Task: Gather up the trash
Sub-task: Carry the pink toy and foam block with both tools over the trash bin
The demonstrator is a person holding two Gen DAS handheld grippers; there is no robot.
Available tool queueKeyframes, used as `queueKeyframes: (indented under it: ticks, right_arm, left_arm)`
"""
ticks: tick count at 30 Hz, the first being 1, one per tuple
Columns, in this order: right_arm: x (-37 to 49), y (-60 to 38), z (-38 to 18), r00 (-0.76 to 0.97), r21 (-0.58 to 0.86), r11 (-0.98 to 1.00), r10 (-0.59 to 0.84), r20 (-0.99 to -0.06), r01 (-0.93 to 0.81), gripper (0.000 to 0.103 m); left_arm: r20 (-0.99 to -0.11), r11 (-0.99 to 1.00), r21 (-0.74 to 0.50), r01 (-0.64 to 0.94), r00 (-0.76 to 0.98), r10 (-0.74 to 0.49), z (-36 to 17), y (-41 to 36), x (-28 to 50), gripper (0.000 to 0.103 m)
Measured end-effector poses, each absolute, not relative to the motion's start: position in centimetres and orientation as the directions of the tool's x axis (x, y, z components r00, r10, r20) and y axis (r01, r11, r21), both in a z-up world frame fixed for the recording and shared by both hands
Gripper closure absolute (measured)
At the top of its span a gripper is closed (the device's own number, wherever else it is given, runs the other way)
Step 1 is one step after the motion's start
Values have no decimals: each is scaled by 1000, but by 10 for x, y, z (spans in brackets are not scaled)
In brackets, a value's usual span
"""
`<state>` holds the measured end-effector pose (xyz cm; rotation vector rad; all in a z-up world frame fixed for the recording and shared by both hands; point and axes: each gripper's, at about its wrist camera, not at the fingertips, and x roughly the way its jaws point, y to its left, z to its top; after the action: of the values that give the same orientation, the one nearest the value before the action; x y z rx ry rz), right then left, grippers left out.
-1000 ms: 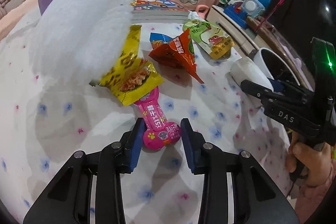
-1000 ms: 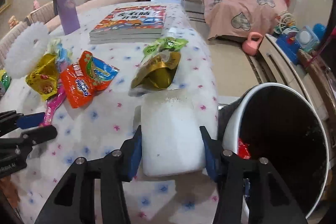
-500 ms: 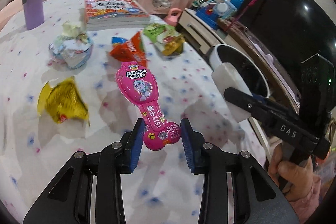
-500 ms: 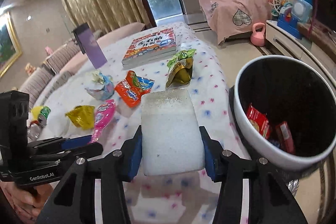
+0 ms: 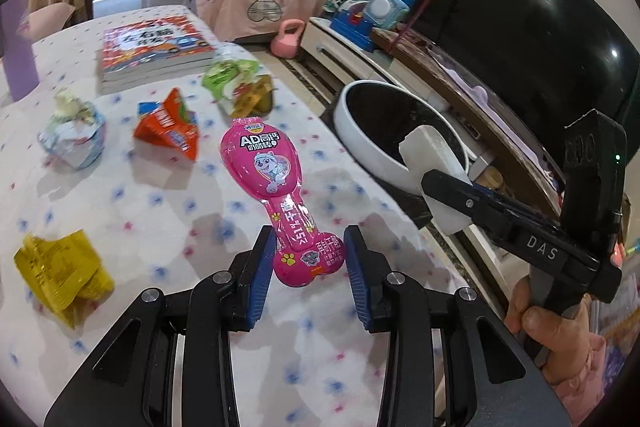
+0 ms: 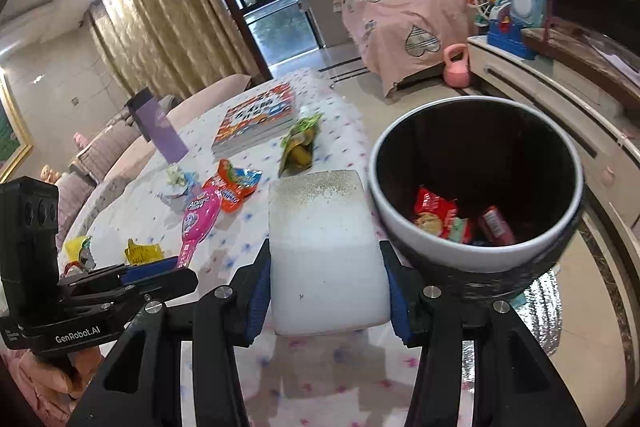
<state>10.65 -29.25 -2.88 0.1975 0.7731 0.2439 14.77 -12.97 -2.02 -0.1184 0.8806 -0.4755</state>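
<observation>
Both of your grippers have risen off the table [image 5: 168,211] since a second ago, each carrying its load toward the bin. On the cloth you have four loose pieces left: from the left, one yellow wrapper [image 5: 64,273], one crumpled silver wrapper [image 5: 74,137], one orange packet [image 5: 170,129] and one green pouch [image 5: 236,87]. Behind them lies one stack of books [image 5: 154,49]. Your left gripper [image 5: 310,271] is closed narrowly on the handle end of one pink cheese-stick packet [image 5: 276,187]; it hangs above the cloth, long axis running away from you, broad end farthest. Your right gripper [image 6: 326,291] is clamped across one white foam block [image 6: 326,255], long axis also pointing forward, its far end just beside the rim of the one white bin [image 6: 476,247]. That bin stands off the table's right edge with at least two red wrappers [image 6: 434,209] lying inside. Nothing stands between block and bin mouth.
</observation>
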Motion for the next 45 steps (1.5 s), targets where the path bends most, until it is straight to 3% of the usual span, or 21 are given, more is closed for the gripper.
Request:
queueKeyframes:
  ticks: [45]
  right_arm:
    - [144,-405,-21,739,249,968,142,-659,36,52]
  left_arm:
    - [-726,812,-205,547,472,-501,-6,-260,198,70]
